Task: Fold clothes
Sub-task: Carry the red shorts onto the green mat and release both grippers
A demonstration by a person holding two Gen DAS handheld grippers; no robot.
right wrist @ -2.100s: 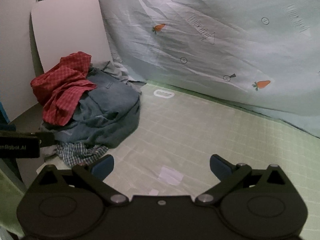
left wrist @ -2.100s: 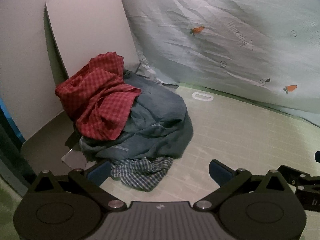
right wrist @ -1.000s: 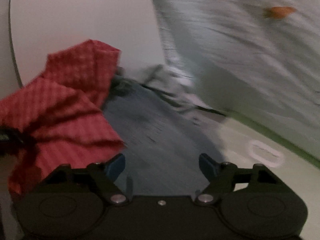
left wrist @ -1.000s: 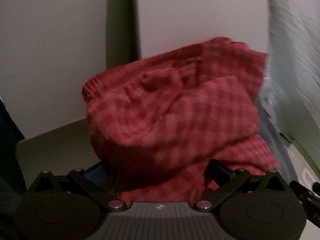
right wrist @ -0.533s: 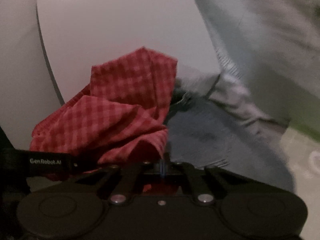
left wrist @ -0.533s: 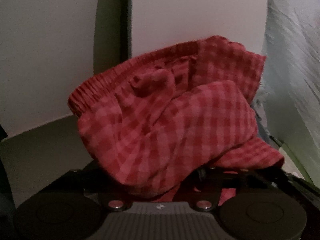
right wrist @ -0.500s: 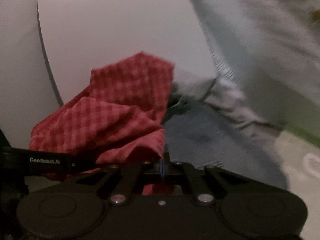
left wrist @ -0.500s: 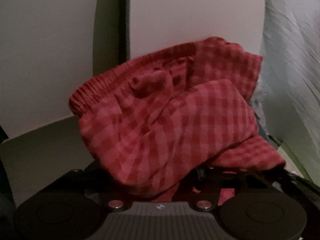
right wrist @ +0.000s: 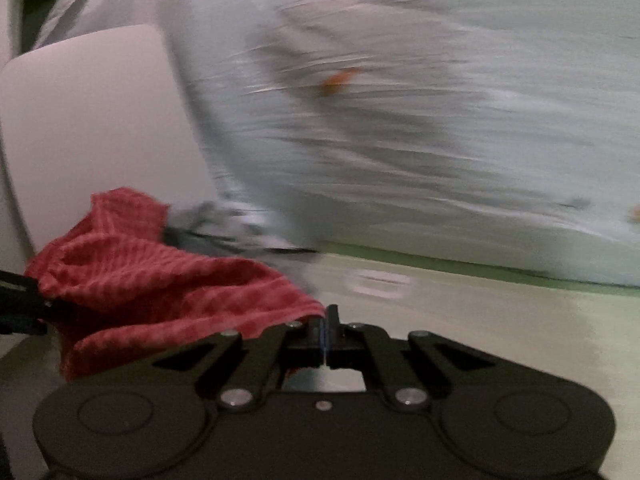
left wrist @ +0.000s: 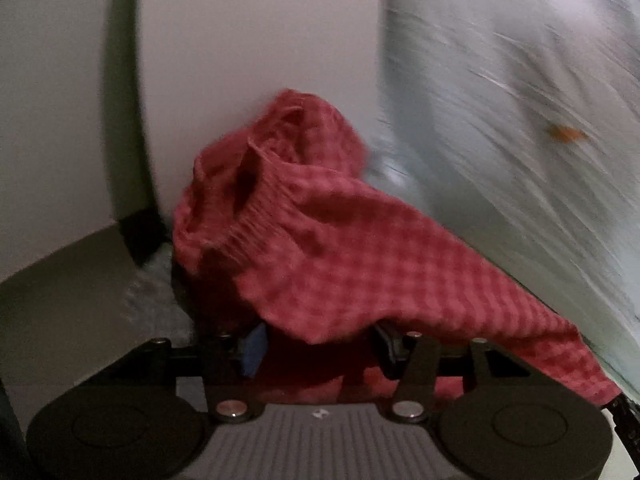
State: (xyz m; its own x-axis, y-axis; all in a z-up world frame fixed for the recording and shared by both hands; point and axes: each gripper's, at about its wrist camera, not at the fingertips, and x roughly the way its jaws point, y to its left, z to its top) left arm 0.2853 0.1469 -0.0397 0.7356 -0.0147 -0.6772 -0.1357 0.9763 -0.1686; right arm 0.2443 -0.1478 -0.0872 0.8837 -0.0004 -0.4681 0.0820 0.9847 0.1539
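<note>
The left gripper (left wrist: 320,346) has its two fingers partly closed with a thick fold of the red checked garment (left wrist: 360,256) bunched between them; the blue pad of one finger (left wrist: 253,350) shows at the left side of the fold, and the other finger is mostly under the cloth, so the gripper seems to be gripping the garment. In the left wrist view the garment rises in front of a white panel (left wrist: 256,60), its ribbed band turned up, and one long part runs down to the right, toward the lower edge of the picture. Behind it, on the right, hangs a pale printed sheet (left wrist: 520,120), which is blurred. The right gripper (right wrist: 325,334) is closed fully, its fingertips (right wrist: 334,320) pressed together on a corner of the same garment (right wrist: 160,280). In the right wrist view the cloth stretches from this corner to the left, where a part of the left gripper touches it at the picture's edge. A grey garment (right wrist: 224,220) lies just behind the red one, and the pale green mat (right wrist: 480,312) lies to the right under the sheet.
</note>
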